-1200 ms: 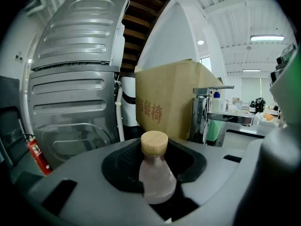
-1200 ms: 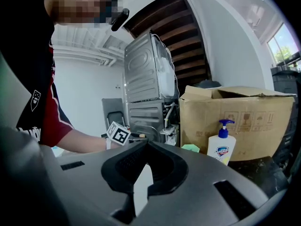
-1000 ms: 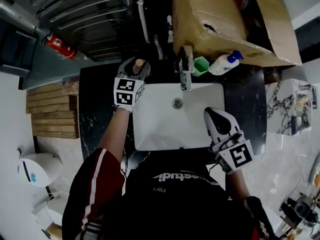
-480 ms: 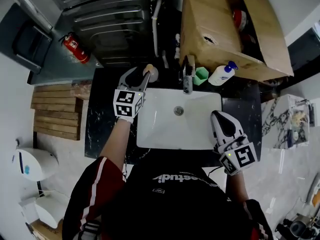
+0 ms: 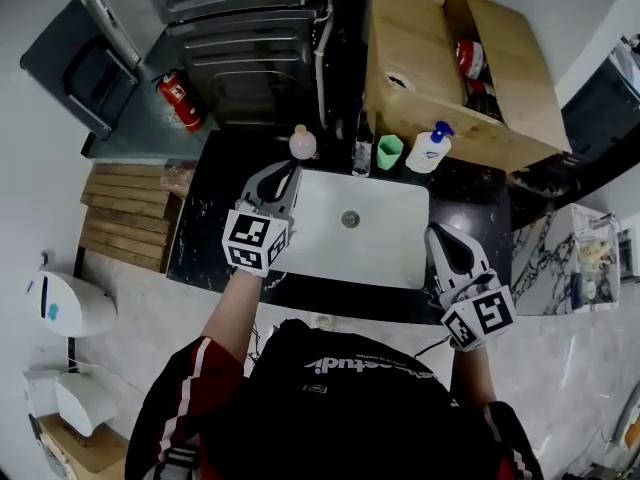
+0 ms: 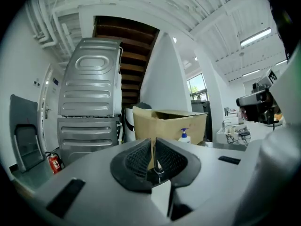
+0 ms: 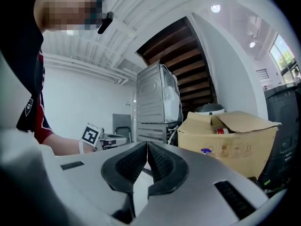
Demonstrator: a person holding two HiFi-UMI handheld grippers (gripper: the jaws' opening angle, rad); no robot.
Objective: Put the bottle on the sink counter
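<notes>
A small pinkish bottle with a tan cap (image 5: 302,144) stands upright on the black sink counter (image 5: 215,223), at the back left corner of the white sink (image 5: 300,260). My left gripper (image 5: 289,171) hovers just in front of the bottle, apart from it. In the left gripper view the left gripper (image 6: 154,144) has its jaws closing: only a thin slit remains and nothing is between them. The bottle does not show in that view. My right gripper (image 5: 441,232) hangs over the counter right of the sink; in its own view the right gripper (image 7: 146,148) has its pads together, empty.
Behind the sink stand a faucet (image 5: 362,154), a green cup (image 5: 389,151) and a white pump bottle (image 5: 428,148). An open cardboard box (image 5: 450,68) sits behind them. A grey metal appliance (image 5: 235,13), a red fire extinguisher (image 5: 178,96) and wooden slats (image 5: 125,218) are at the left.
The left gripper let go of the bottle and drew back toward me; its jaws have come nearly together. The bottle stays standing on the counter. The head camera pulled back.
</notes>
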